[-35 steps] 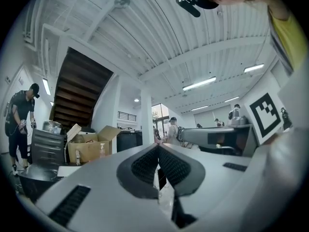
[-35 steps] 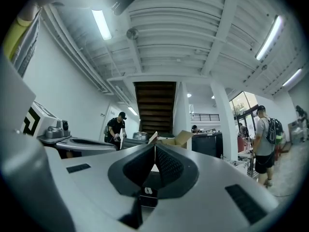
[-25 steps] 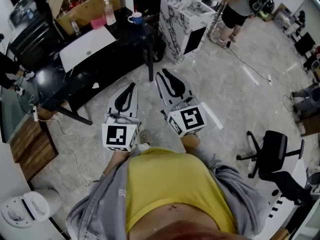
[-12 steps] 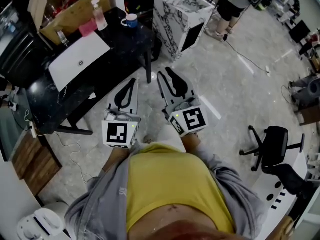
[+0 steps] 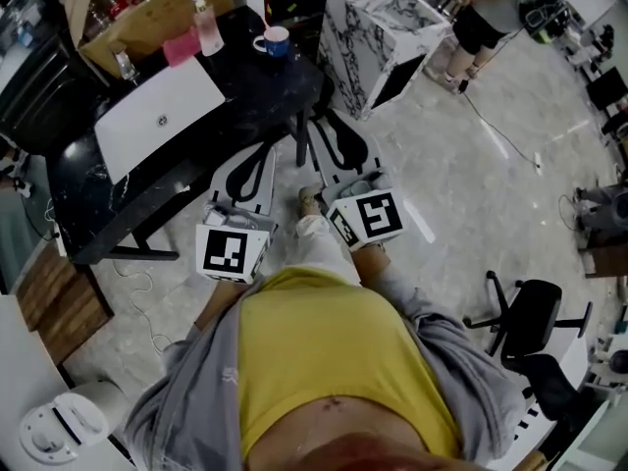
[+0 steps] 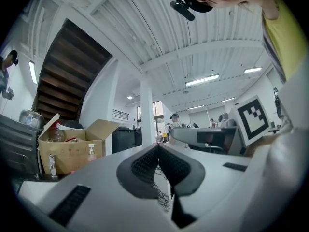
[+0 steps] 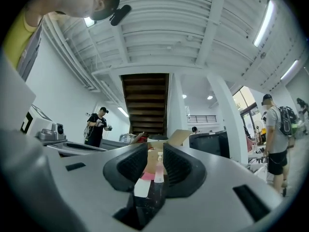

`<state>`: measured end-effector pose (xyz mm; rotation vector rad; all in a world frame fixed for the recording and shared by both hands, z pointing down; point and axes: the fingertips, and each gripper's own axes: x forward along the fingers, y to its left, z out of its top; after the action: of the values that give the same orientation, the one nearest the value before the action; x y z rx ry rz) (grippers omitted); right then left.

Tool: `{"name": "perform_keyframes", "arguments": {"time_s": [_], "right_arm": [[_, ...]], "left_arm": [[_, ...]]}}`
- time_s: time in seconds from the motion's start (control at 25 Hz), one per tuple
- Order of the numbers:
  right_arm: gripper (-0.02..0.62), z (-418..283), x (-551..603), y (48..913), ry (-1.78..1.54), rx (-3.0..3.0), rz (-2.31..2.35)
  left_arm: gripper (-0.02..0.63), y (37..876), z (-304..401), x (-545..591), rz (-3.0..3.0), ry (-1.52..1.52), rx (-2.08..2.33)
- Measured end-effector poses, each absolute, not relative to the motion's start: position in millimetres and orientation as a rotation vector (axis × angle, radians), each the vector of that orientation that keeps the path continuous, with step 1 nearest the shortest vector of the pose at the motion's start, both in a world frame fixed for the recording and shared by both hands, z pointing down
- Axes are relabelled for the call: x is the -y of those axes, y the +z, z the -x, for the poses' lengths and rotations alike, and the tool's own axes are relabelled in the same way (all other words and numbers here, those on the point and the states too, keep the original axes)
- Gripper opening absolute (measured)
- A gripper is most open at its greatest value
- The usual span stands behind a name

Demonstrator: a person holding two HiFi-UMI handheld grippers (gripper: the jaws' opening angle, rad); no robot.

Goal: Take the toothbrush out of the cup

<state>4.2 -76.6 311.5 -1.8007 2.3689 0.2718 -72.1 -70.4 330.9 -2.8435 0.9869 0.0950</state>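
Note:
A blue and white cup [image 5: 277, 39] stands on the black table [image 5: 255, 86] near its far right corner. I cannot make out a toothbrush in it from here. In the head view both grippers are held out level in front of the person, at the table's near edge and well short of the cup. The left gripper [image 5: 265, 153] [image 6: 157, 147] is shut with nothing between its pads. The right gripper [image 5: 332, 126] [image 7: 155, 150] is open and empty; through its gap I see a pink pump bottle [image 7: 158, 170] far off on the table.
On the table lie a white laptop [image 5: 162, 116], a pink pump bottle [image 5: 206, 23] and an open cardboard box [image 5: 147, 3]. A marble-patterned cabinet [image 5: 378, 27] stands right of the table. An office chair [image 5: 535, 312] is at the right, and a person [image 5: 491, 8] stands far back.
The person has stepped toward the black table, so both grippers have come from open floor up to its near edge. The right jaws stand wider apart than before.

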Motion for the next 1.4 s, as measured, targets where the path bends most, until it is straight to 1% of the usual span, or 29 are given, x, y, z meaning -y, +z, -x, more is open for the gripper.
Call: {"name": "perform_keyframes", "arguments": {"time_s": [0.4, 0.68, 1.12, 1.4], "right_arm": [[0.112, -54.3, 244.3, 307.3, 0.276, -2.507, 1.641], [0.112, -86.9, 345.9, 328.6, 0.270, -2.642, 1.522], [0.112, -96.5, 437.2, 379.6, 0.194, -2.795, 1.383], [0.118, -89.3, 478.4, 408.2, 0.207, -2.863, 1.403]], "left_arm": [[0.002, 311.8, 9.5, 216.0, 2.786, 0.149, -1.096], [0.002, 317.3, -28.6, 315.9, 2.719, 0.123, -1.240], [0.002, 346.1, -42.1, 397.5, 2.677, 0.049, -1.428], [0.002, 360.0, -37.8, 431.8, 2.704, 0.024, -1.424]]}}
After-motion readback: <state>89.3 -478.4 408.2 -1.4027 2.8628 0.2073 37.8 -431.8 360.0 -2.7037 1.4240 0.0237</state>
